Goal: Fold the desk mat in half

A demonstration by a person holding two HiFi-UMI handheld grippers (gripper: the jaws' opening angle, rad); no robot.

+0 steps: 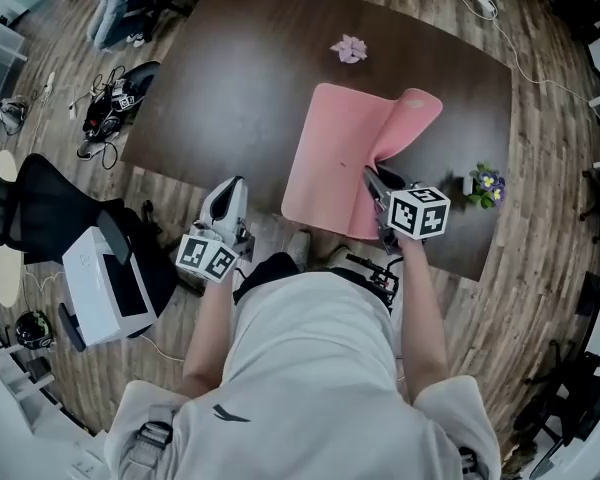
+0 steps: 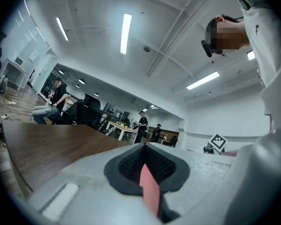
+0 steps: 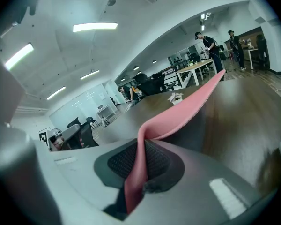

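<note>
A pink desk mat (image 1: 330,158) lies on the dark brown table (image 1: 220,88). Its right side is lifted and curls over toward the left (image 1: 405,123). My right gripper (image 1: 372,180) is shut on the mat's near right edge. In the right gripper view the mat (image 3: 178,114) rises out of the shut right gripper (image 3: 140,170) in an arc. My left gripper (image 1: 230,196) hovers at the table's near edge, left of the mat and apart from it. In the left gripper view the left gripper (image 2: 145,168) looks shut; a thin pink strip shows in its seam and ends at the tips.
A small pink crumpled thing (image 1: 349,49) lies at the far side of the table. A little pot of purple flowers (image 1: 486,185) stands right of the mat. A black office chair (image 1: 40,208) and a white box (image 1: 105,283) are on the floor at the left.
</note>
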